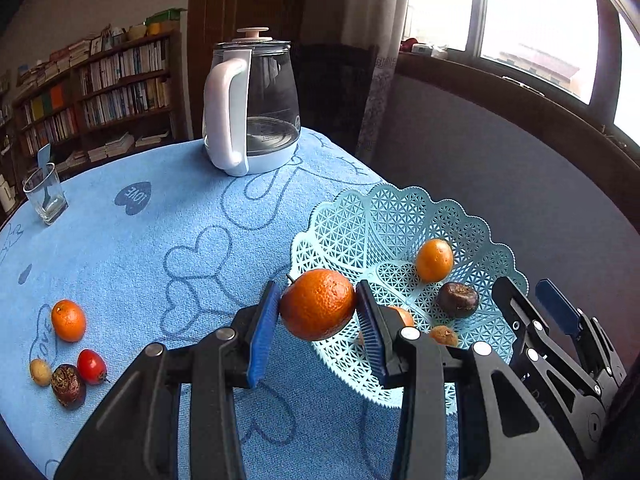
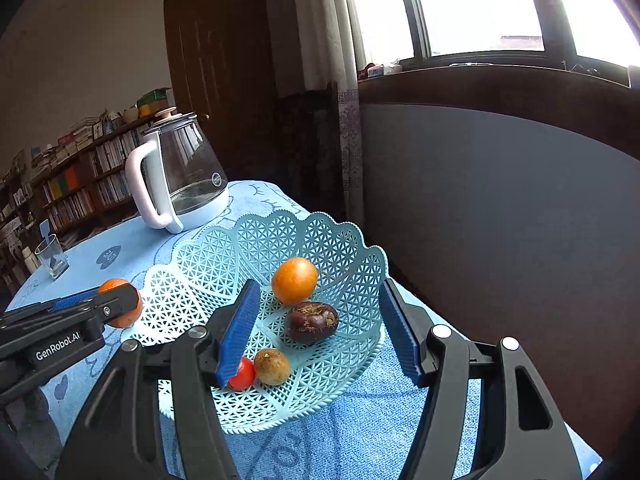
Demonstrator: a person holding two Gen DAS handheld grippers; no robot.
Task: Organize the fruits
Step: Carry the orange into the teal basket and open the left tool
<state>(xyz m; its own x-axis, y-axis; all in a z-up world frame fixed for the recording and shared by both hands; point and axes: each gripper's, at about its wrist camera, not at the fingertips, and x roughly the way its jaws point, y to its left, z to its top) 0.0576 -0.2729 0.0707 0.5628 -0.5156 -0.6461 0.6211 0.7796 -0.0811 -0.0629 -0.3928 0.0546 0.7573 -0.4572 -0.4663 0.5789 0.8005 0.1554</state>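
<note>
My left gripper (image 1: 318,332) is shut on an orange tangerine (image 1: 318,304) and holds it above the cloth at the near left rim of the pale blue lattice basket (image 1: 360,220). In the basket lie an orange (image 2: 294,280), a dark mangosteen (image 2: 312,322), a tan round fruit (image 2: 272,366) and a red tomato (image 2: 242,374). My right gripper (image 2: 320,336) is open and empty over the basket (image 2: 280,232). The left gripper with its tangerine (image 2: 120,308) shows at the left of the right wrist view. On the cloth at the left lie a tangerine (image 1: 69,320), a tomato (image 1: 92,366), a mangosteen (image 1: 68,386) and a tan fruit (image 1: 40,372).
A glass kettle (image 1: 250,108) with a white handle stands at the far side of the blue towel-covered table (image 1: 160,220). A drinking glass (image 1: 45,196) stands at the far left. The table edge runs just right of the basket. Bookshelves, a door and a window are behind.
</note>
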